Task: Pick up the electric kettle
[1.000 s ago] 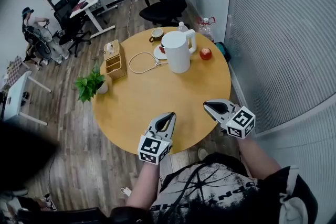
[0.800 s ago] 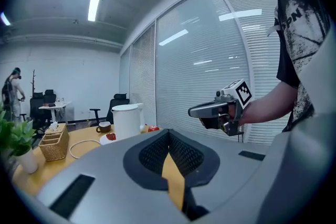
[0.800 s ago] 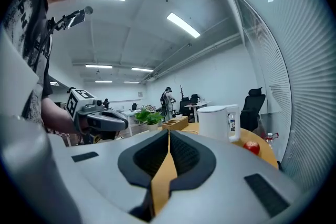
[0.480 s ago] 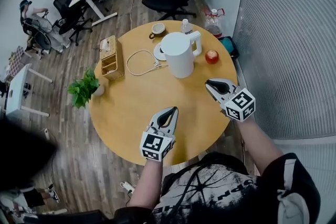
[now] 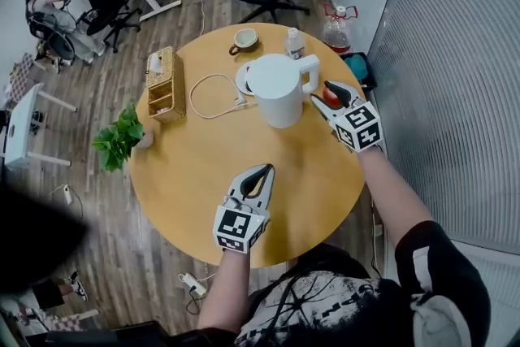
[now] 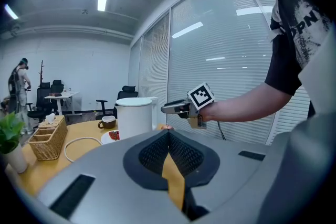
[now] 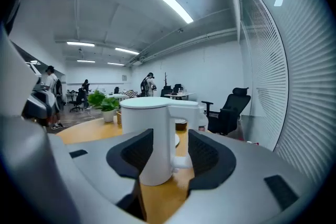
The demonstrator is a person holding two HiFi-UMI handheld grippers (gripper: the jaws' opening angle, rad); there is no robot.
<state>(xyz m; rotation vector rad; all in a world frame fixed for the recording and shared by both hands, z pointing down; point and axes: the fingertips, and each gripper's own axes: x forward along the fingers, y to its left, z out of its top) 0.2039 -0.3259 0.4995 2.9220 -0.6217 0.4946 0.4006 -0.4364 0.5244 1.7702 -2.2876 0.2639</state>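
Head view: the white electric kettle (image 5: pixel 276 89) stands upper centre on the round table (image 5: pixel 211 166). The right gripper (image 5: pixel 322 92) sits just beside its handle, and the left gripper (image 5: pixel 264 171) is lower centre over bare wood. Left gripper view: jaws pressed together. Right gripper view: the jaws have just been opening and are wide apart now, with the kettle's handle (image 7: pixel 173 128) framed in the gap, pads off it.

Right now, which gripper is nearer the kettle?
The right gripper, jaws just opened and facing the kettle handle, nothing gripped; the left gripper hangs back, jaws together.
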